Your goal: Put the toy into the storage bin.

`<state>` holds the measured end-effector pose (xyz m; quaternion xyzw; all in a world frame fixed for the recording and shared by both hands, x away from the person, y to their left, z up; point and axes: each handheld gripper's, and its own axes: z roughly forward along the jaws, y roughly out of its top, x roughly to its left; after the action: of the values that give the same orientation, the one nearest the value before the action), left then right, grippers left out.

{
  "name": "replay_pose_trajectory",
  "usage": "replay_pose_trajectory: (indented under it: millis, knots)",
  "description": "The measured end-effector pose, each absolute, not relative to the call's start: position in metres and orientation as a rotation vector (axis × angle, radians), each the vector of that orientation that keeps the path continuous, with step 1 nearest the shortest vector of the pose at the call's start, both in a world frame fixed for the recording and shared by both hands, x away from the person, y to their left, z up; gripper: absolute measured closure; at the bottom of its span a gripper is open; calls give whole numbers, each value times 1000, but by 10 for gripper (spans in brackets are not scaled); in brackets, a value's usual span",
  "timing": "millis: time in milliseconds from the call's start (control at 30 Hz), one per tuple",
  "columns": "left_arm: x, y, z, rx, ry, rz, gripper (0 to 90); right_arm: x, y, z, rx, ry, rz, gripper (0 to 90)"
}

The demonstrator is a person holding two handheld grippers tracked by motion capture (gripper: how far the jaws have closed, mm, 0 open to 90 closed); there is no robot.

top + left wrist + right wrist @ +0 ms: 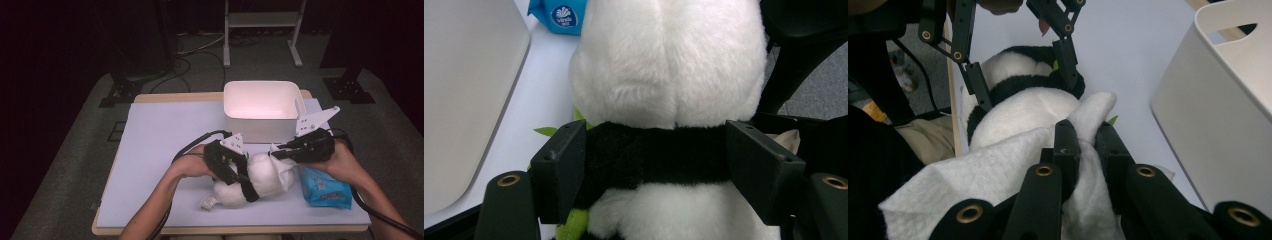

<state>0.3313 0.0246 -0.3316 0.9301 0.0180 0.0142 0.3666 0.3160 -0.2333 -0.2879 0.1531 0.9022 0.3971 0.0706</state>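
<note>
Currently a plush panda (252,175) is lying on its side on the tabletop (160,150), just in front of the white bin (260,107), with a blue tissue pack (325,187) beside it. The left claw (656,165) is set across the panda's black band, jaws apart but pressed into the fur on both sides. The right claw (1088,145) is nearly closed, pinched on a white cloth (998,175) draped over the panda. Risk: the cloth could be pulled off or slip free from that thin pinch if tugged hard. The soft body could squirm out of the left grip, since fur compresses. The tissue pack could be nudged off the near edge.
</note>
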Motion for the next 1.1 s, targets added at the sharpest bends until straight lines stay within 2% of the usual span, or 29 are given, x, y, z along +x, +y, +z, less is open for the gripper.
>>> replay_pose_trajectory:
  millis: [267,600,967,1033,1100]
  knots:
    - [331,22,-330,2398,48,37,266,318,-230,-292,448,2743,1177,816]
    - [330,31,-327,2406,73,44,182,319,-238,-306,521,2775,1140,817]
    - [328,38,-336,2458,89,15,130,319,-247,-320,603,2779,1122,818]
    - [328,37,-337,2449,86,6,137,319,-248,-323,607,2784,1102,817]
    - [327,36,-338,2442,49,-16,228,319,-250,-325,613,2785,1103,817]
